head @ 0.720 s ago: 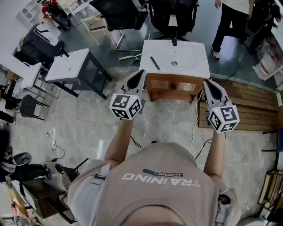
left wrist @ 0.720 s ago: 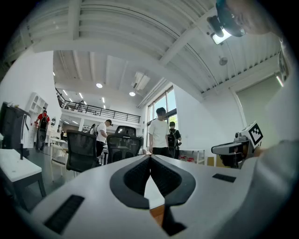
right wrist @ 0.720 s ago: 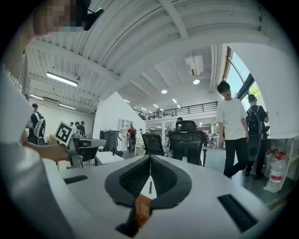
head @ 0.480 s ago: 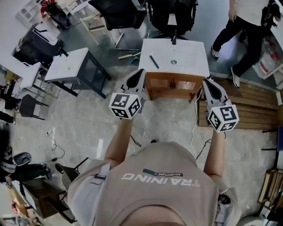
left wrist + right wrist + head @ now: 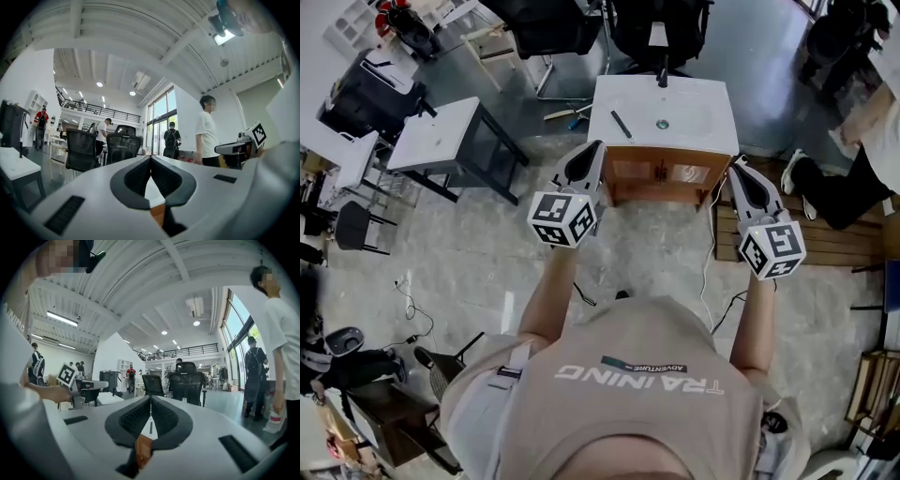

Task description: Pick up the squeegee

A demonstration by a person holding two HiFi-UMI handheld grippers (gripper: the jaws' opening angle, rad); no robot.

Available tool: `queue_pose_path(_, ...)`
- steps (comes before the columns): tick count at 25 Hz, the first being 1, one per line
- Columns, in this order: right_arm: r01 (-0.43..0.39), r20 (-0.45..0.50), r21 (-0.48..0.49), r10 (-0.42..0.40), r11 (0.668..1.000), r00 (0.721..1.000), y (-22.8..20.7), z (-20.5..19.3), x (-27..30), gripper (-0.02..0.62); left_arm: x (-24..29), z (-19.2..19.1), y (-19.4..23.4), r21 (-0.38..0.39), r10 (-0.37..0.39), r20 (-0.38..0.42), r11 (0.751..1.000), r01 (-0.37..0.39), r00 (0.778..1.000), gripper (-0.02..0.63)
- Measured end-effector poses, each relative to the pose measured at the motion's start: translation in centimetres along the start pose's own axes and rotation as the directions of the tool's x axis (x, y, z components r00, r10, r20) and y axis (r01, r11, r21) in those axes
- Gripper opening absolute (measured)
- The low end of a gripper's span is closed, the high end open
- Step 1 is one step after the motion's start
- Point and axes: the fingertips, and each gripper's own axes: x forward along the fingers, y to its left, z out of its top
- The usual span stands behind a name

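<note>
The squeegee [image 5: 622, 124], a slim dark bar, lies on the white top of a sink cabinet [image 5: 712, 131] ahead of me in the head view. Both grippers are held level in front of the cabinet, short of its wooden front. My left gripper [image 5: 598, 146] is below and left of the squeegee, its jaws shut and empty. The tips meet in the left gripper view [image 5: 150, 157]. My right gripper [image 5: 734, 165] is off the cabinet's right corner, also shut on nothing [image 5: 150, 398]. Through its jaw gap a thin dark bar [image 5: 150, 427] shows on the white top.
A faucet [image 5: 663, 75] and drain [image 5: 662, 124] are on the sink top. A grey table [image 5: 441, 136] stands at the left, office chairs [image 5: 553, 28] behind the cabinet, wooden pallets [image 5: 844, 246] at the right. A person [image 5: 862, 169] is at the right edge. Cables [image 5: 712, 272] trail over the floor.
The person at the back right has moved down along the right edge. The sink cabinet sits slightly higher and further left in the head view. Both grippers stay shut in much the same place.
</note>
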Motion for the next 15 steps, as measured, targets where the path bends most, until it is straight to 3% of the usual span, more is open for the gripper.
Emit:
queue_pose_path(8,-0.035,-0.051,-0.014,0.034,0.999,0.998,3.2,-1.5,0.9,0.034,-0.4,-1.6,1.4,-0.009,-0.014,-0.049,1.0,0.014,0.999,0.012)
queue_pose_path(15,-0.002,-0.071,0.01,0.003,1.0,0.997,4.8,-2.6,2.4,0.034,0.3,-2.4,3.2,-0.014,-0.064,-0.083,0.998,0.063,0.994,0.012)
